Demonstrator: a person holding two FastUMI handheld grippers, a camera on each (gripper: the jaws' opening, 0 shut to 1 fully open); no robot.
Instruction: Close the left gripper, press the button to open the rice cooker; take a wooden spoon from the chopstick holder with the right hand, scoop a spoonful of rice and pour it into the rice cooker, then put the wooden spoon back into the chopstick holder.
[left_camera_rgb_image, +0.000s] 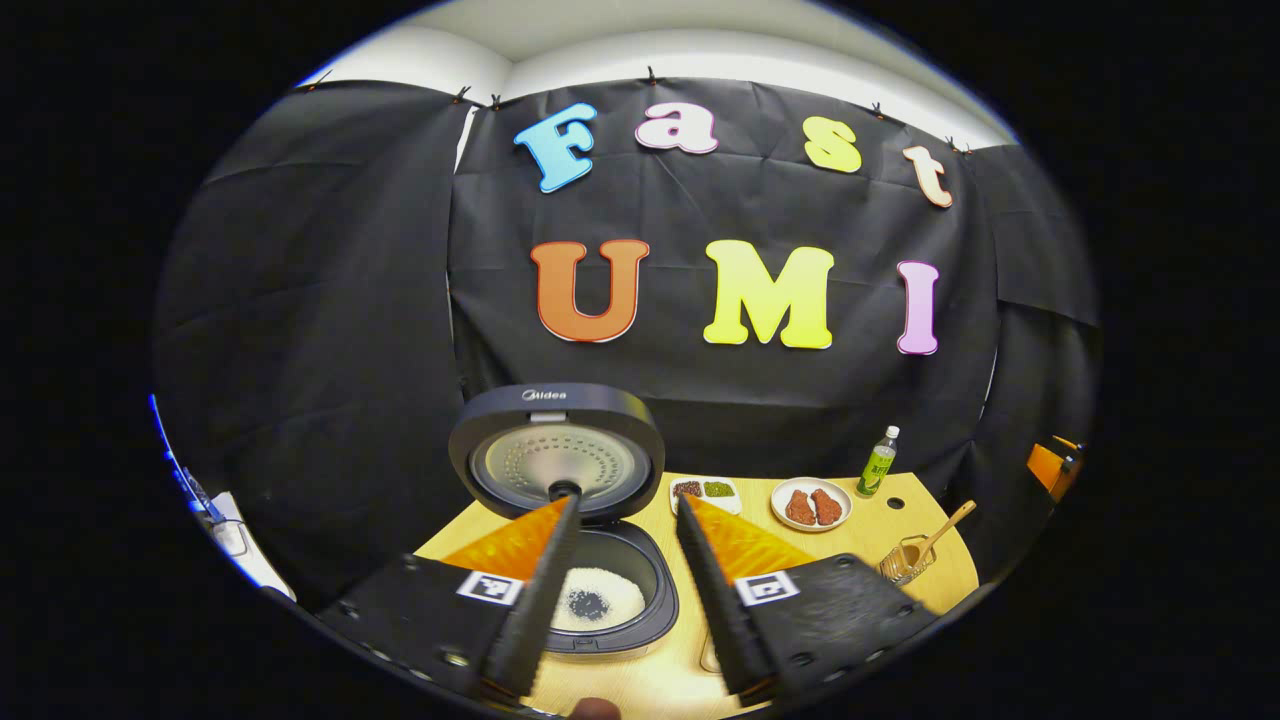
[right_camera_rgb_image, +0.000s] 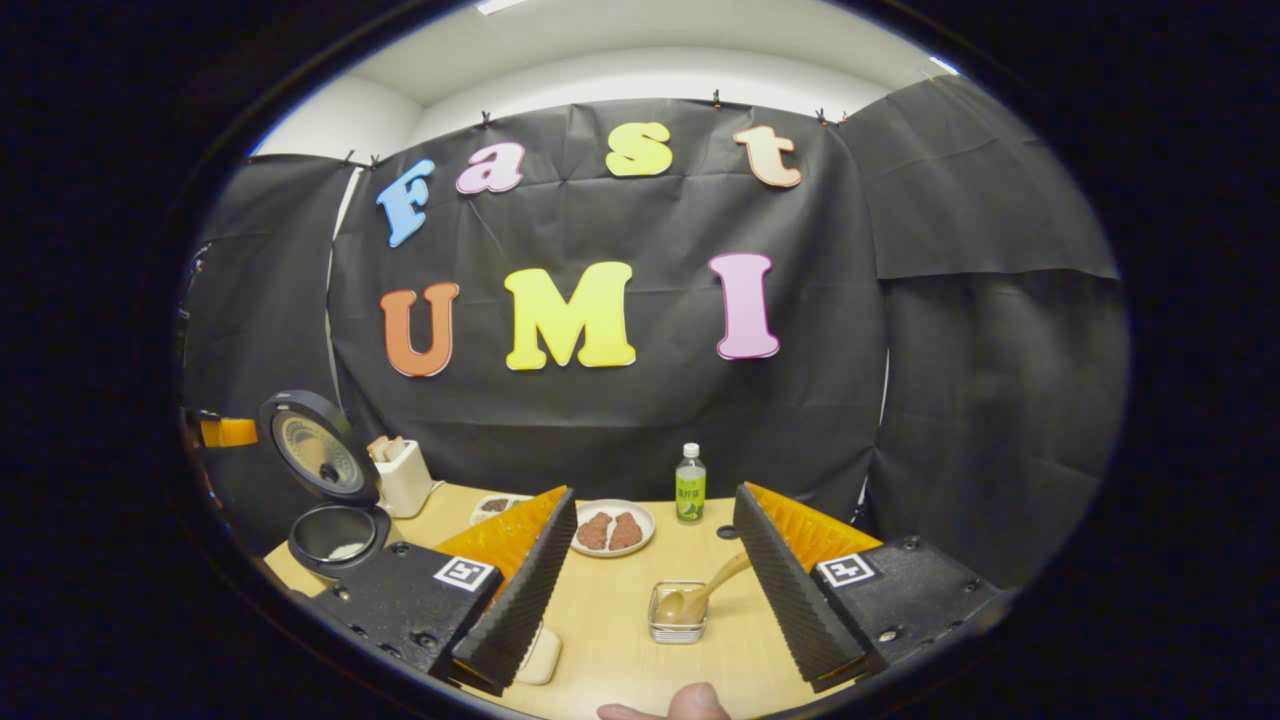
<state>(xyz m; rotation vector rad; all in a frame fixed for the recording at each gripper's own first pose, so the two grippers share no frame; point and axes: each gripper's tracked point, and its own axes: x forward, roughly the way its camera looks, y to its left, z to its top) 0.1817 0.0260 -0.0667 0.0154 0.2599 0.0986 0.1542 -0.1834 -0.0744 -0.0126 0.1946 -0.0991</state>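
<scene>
On wooden table (right_camera_rgb_image: 620, 620): rice cooker (left_camera_rgb_image: 600, 590) with lid up and rice inside, wooden spoon (right_camera_rgb_image: 700, 598) standing in glass chopstick holder (right_camera_rgb_image: 678, 612). Left gripper (left_camera_rgb_image: 625, 520) and right gripper (right_camera_rgb_image: 655, 510) both spread wide, holding nothing.

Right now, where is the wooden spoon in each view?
Left gripper view: the spoon is at far right, leaning in the clear holder, right of the meat plate.
Right gripper view: the spoon is low in the centre, in the holder, between the fingers.
Shared landmark: the green bottle, behind the plate.
</scene>
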